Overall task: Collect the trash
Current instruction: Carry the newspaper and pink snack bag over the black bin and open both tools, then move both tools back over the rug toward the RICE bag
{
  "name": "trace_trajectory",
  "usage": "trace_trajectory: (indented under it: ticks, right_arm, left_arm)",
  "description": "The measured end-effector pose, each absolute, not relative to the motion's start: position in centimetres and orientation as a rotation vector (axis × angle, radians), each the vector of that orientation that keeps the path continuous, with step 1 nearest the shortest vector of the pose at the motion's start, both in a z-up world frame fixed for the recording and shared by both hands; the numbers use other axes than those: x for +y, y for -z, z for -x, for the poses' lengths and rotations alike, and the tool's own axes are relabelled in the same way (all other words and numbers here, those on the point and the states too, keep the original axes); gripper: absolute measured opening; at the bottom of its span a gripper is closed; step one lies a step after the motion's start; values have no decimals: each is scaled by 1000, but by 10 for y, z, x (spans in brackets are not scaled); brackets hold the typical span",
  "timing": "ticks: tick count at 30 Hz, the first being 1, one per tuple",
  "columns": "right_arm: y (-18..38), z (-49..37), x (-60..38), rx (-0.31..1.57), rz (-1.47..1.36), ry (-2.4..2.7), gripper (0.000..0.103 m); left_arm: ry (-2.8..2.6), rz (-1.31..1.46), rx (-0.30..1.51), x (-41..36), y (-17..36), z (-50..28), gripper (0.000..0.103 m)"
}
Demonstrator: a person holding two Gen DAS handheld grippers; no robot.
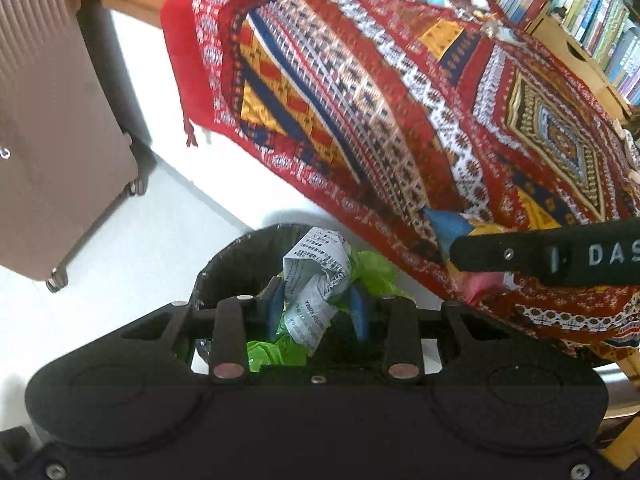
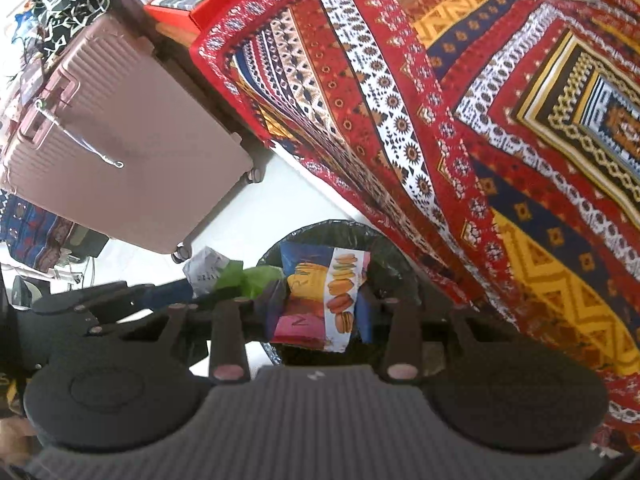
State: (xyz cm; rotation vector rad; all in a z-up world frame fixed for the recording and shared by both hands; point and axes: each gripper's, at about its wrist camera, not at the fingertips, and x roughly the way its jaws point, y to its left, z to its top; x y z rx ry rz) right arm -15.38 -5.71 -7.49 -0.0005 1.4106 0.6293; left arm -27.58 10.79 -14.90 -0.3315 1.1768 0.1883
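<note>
Below, 1 black bin (image 1: 224,256) stood on the floor beside 1 cloth-draped worktop (image 1: 360,80). Both tongs pointed steeply down over it: left tongs (image 1: 318,308) gripped 1 crumpled receipt (image 1: 316,276) with green wrapper (image 1: 372,272); right tongs (image 2: 320,308) gripped 1 macaron packet (image 2: 324,300).

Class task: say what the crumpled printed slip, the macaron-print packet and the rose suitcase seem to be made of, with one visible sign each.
Crumpled printed slip: thin matte paper; sharp creases, printed text.
Macaron-print packet: probably glossy printed paper or film; it holds flat folds.
Rose suitcase: likely hard plastic shell, satin; moulded ribs.

bin (image 1: 224,256) mostly hidden behind gripper, receipt print (image 1: 320,264) illegible, bookshelf (image 1: 592,12) cropped at edge
</note>
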Motion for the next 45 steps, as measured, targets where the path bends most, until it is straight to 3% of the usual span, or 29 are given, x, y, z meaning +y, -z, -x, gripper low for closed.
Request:
trace_trajectory:
  ticks: [13,15,17,33,45]
  right_arm:
    - [97,151,-54,1448,-26,-597,49]
    - [99,152,-54,1448,-33,-593,50]
    - [101,153,-54,1450,-41,-587,60]
    - [100,156,-58,1451,-85,-544,68]
    - [49,150,-80,1323,-123,-518,72]
  left_arm:
    - [-149,322,1243,111,178,269,33]
    - [-144,314,1246,112,179,267,39]
    - [-139,306,1248,113,180,266,44]
    - [-146,264,1216,120,167,272,70]
    - [-156,227,1091,118,110,263,76]
